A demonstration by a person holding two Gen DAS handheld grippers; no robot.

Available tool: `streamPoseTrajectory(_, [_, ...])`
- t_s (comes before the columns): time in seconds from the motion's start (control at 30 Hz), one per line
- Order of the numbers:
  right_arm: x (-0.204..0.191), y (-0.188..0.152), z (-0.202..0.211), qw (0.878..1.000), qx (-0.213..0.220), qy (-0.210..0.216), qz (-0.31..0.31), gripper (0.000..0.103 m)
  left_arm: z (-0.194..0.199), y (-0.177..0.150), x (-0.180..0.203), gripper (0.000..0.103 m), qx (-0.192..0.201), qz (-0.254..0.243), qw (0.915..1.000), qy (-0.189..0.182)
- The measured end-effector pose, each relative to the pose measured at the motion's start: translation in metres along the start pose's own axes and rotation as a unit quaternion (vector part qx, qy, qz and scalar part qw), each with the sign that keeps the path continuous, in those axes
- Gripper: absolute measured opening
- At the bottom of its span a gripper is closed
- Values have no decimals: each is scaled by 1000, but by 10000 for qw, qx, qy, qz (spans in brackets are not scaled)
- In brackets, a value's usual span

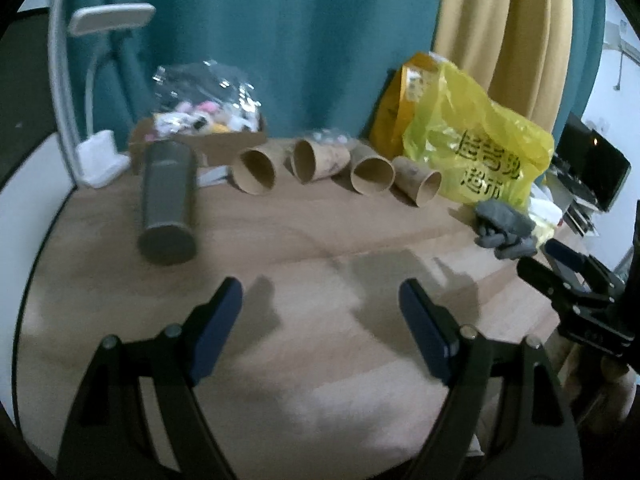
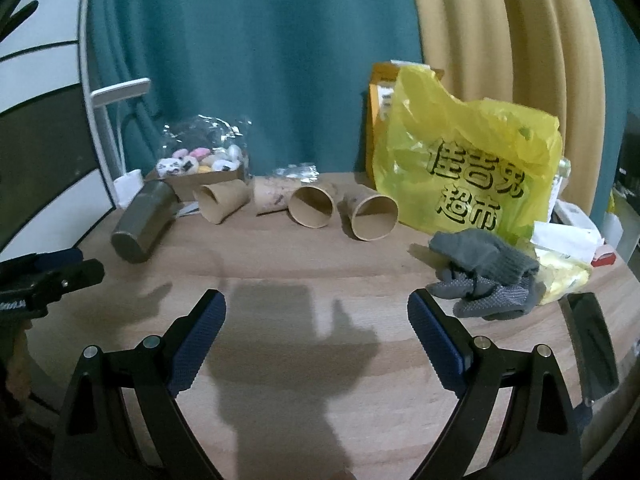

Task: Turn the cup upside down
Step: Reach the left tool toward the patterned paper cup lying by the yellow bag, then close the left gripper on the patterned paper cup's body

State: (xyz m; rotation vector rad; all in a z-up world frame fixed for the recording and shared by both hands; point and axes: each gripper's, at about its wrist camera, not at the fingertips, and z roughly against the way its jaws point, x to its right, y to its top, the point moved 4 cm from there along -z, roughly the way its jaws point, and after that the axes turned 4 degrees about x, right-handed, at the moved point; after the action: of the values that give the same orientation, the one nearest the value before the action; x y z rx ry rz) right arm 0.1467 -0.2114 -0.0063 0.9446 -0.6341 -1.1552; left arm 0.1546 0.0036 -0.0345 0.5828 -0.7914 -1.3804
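Several brown paper cups lie on their sides in a row at the back of the wooden table [image 1: 280,240], mouths toward me: the leftmost cup [image 1: 254,171] [image 2: 220,202], a second cup [image 1: 318,160] [image 2: 272,196], a third cup [image 1: 372,174] [image 2: 312,206] and the rightmost cup [image 1: 420,180] [image 2: 372,216]. My left gripper [image 1: 320,312] is open and empty above the table, well in front of the cups. My right gripper [image 2: 316,320] is open and empty too; it also shows at the right edge of the left wrist view [image 1: 560,268].
A dark grey cylinder [image 1: 170,200] [image 2: 142,222] lies on its side at the left. A yellow plastic bag [image 1: 472,144] [image 2: 468,168] stands at the right, grey gloves [image 1: 504,228] [image 2: 484,272] in front of it. A cardboard box of small toys [image 1: 200,128] [image 2: 200,168] sits behind. A phone [image 2: 592,340] lies far right.
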Motion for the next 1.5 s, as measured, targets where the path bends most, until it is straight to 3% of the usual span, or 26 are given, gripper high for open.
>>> streamPoseTrajectory(0.43, [68, 17, -93, 9974, -498, -10, -522, 94, -144, 98, 48, 82, -925, -650, 9927, -412])
streamPoseTrajectory(0.73, [111, 22, -119, 9952, -487, -71, -846, 94, -240, 147, 82, 82, -1538, -592, 9851, -495])
streamPoseTrajectory(0.97, [134, 42, -129, 9945, -354, -100, -977, 94, -279, 160, 85, 82, -1702, -477, 9837, -321])
streamPoseTrajectory(1.33, [142, 65, -148, 9932, -176, -15, -1153, 94, -313, 147, 85, 81, -2080, -509, 9766, -212])
streamPoseTrajectory(1.37, [142, 66, -147, 9930, -169, -16, -1171, 94, -316, 145, 86, 80, -2122, -534, 9755, -215])
streamPoseTrajectory(1.4, [141, 67, -148, 9928, -163, -17, -1187, 94, -318, 143, 87, 71, -2160, -562, 9745, -215])
streamPoseTrajectory(1.5, [144, 66, -146, 9923, -152, -47, -1231, 94, -324, 139, 90, 69, -2198, -646, 9732, -185])
